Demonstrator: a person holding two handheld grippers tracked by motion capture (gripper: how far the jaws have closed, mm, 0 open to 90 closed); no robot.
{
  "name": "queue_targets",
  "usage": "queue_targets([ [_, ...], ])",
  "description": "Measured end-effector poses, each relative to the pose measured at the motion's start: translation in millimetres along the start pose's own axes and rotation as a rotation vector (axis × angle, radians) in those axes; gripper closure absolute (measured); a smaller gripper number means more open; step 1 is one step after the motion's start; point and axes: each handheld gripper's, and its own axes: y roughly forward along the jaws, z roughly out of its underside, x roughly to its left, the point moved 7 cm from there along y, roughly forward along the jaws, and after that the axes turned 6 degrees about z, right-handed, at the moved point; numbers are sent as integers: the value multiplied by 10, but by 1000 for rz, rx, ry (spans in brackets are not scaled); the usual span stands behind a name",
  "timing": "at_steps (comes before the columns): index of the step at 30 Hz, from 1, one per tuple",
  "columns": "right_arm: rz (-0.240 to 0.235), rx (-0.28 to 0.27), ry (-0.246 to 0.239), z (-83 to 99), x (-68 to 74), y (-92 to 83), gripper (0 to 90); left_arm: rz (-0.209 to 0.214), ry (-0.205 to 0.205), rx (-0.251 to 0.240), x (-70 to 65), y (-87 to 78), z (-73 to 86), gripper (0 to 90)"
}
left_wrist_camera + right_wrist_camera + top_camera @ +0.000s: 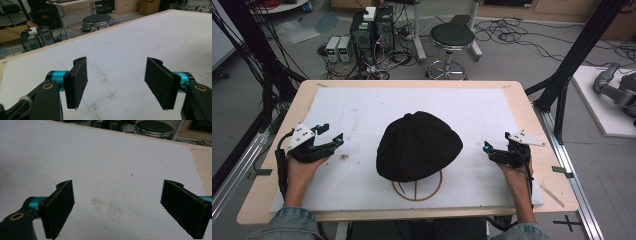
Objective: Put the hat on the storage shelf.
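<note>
As hands rest—left hand-held gripper (333, 134) gapes.

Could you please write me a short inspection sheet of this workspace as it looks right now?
Surface: white mat on a wooden table, with faint brown stains.
Job's things: black hat sitting on a round wire stand, mid-mat.
Clutter: nothing seen on the mat.
Grippers: left gripper and right gripper both open, holding nothing, either side of the hat.
Cables: tangled on the floor behind.
Surroundings: stool, computer towers.
</note>
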Motion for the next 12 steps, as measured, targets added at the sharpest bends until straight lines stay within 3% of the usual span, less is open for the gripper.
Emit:
queue_targets([
  [12, 1, -9, 2, -9, -5, -2, 115, -3, -13, 6, 21, 0, 29, 344],
])
